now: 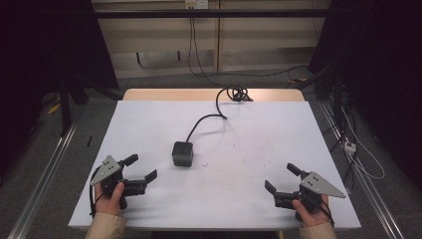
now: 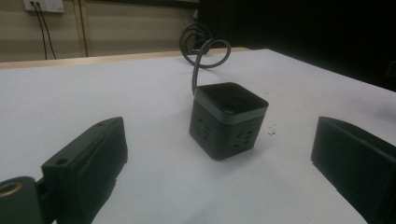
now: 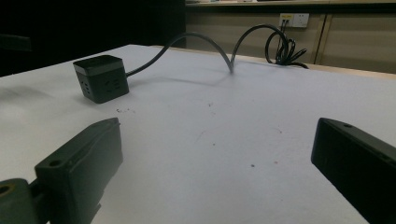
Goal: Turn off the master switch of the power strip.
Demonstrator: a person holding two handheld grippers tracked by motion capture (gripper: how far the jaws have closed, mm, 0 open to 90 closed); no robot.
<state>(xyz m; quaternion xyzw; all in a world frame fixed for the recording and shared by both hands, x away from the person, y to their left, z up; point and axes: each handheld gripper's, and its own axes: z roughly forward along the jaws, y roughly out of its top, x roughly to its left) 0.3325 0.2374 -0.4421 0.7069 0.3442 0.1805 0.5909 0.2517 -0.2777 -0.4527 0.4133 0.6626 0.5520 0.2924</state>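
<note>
High view: both grippers, left (image 1: 141,167) and right (image 1: 280,178), gape empty beside the (seemingly unplugged-into) socket cube (image 1: 182,153).

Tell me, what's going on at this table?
A person sits at a white table with a two-jaw gripper in each hand. Both the left gripper and the right gripper rest near the front edge, jaws open and holding nothing. Between them, a little nearer the left one, stands a black cube-shaped power socket, its cable running to the far edge of the table. Nothing is touching the cube; both grippers point towards it.
</note>
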